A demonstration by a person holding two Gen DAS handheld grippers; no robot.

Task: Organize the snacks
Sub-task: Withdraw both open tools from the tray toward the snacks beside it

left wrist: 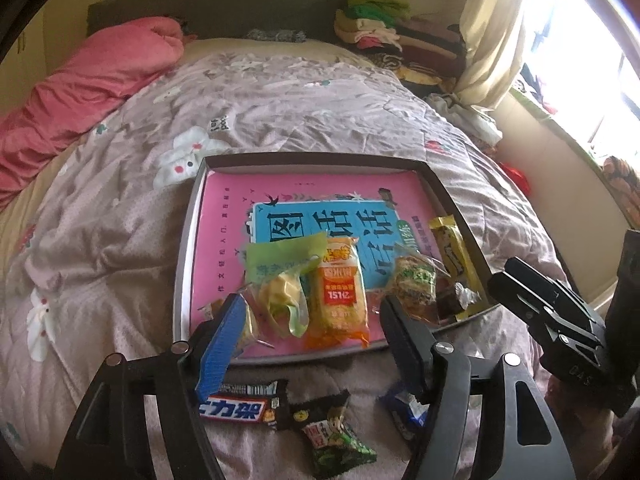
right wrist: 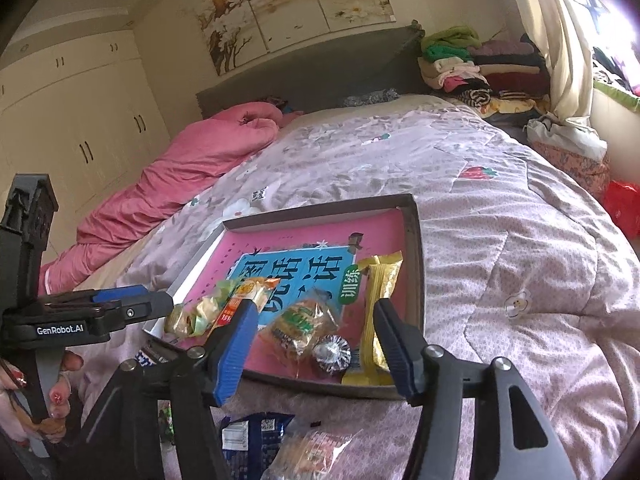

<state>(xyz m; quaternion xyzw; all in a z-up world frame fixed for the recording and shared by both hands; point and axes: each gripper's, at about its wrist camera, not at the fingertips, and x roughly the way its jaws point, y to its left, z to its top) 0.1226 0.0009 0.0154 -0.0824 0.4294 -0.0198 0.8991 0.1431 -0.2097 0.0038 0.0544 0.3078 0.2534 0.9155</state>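
Note:
A shallow grey tray (left wrist: 182, 264) (right wrist: 418, 240) lined with a pink and blue book cover lies on the bed. In it lie an orange snack pack (left wrist: 340, 300), a green-wrapped snack (left wrist: 280, 276), a clear-wrapped cake (left wrist: 414, 284) (right wrist: 300, 324), a foil-wrapped piece (right wrist: 332, 354) and a yellow bar (left wrist: 452, 256) (right wrist: 378, 304). On the quilt before the tray lie a black chocolate bar (left wrist: 240, 404), a green-black packet (left wrist: 332, 432) and a blue packet (left wrist: 404, 412) (right wrist: 256, 440). My left gripper (left wrist: 310, 320) is open and empty above the tray's near edge. My right gripper (right wrist: 314, 320) is open and empty too.
The tray rests on a lilac flowered quilt (left wrist: 280, 112). A pink blanket (left wrist: 88, 88) lies at the left, folded clothes (left wrist: 384, 36) pile at the head of the bed. A curtain and window (left wrist: 560, 40) are on the right. White wardrobes (right wrist: 72, 112) stand left.

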